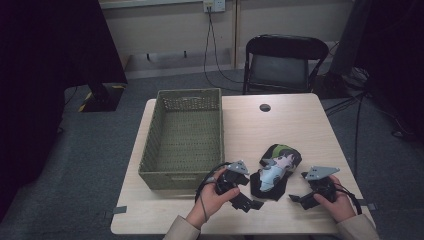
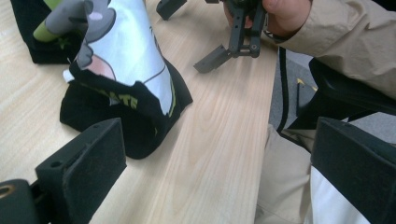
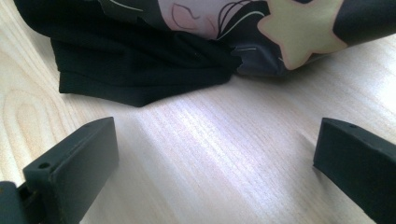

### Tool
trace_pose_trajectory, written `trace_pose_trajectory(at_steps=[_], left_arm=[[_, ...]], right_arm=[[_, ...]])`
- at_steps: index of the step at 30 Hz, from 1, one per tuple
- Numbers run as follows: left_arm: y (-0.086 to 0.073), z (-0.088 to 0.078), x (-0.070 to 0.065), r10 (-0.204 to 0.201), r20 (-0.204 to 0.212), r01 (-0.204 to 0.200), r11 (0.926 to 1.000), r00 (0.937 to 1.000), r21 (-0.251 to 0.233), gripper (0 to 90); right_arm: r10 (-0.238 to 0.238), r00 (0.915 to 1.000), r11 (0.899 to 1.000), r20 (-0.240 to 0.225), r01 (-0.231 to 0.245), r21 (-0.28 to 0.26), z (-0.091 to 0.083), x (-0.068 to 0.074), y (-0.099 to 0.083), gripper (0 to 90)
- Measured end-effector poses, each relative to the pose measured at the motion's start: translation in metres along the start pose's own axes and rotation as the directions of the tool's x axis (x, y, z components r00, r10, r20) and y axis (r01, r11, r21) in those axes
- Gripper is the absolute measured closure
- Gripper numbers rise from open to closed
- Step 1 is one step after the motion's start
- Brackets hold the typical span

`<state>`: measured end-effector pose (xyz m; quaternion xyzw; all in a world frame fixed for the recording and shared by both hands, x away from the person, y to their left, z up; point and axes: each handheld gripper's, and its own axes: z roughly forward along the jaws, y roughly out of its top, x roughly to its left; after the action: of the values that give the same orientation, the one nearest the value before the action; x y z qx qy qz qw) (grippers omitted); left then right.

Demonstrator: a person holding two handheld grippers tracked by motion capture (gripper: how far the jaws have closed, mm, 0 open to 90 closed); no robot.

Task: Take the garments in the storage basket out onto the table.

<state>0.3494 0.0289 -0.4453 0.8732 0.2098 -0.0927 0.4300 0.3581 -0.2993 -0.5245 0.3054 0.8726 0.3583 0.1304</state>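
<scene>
A folded black garment (image 1: 274,171) with a white, grey and green cartoon print lies on the wooden table (image 1: 280,125), right of a woven basket (image 1: 184,137). My left gripper (image 1: 246,203) sits open just left of the garment's near end; in the left gripper view the garment (image 2: 126,74) lies ahead between wide jaws. My right gripper (image 1: 300,198) rests open right of the garment, near the table's front edge. In the right gripper view the garment's black hem (image 3: 140,70) lies ahead of the spread jaws, untouched. The right gripper (image 2: 219,56) also appears far off in the left gripper view.
The olive woven basket stands empty on the left half of the table. A cable hole (image 1: 265,107) sits near the far edge. A black folding chair (image 1: 282,62) stands behind the table. Black curtains hang at both sides.
</scene>
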Motion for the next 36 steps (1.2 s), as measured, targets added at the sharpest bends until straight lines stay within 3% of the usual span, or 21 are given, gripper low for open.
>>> trace_pose_trajectory(at_steps=[25,36], left_arm=[[-0.019,-0.013,0.001,-0.025,0.02,0.025,0.9997,0.9995,0.004,3.4],[-0.026,-0.022,0.003,-0.032,-0.003,0.032,0.9994,0.9995,0.01,3.3]], right_arm=[[0.0,1.0,1.0,0.0,0.0,0.0,0.0,0.0,0.0,0.0],[0.0,1.0,1.0,0.0,0.0,0.0,0.0,0.0,0.0,0.0]])
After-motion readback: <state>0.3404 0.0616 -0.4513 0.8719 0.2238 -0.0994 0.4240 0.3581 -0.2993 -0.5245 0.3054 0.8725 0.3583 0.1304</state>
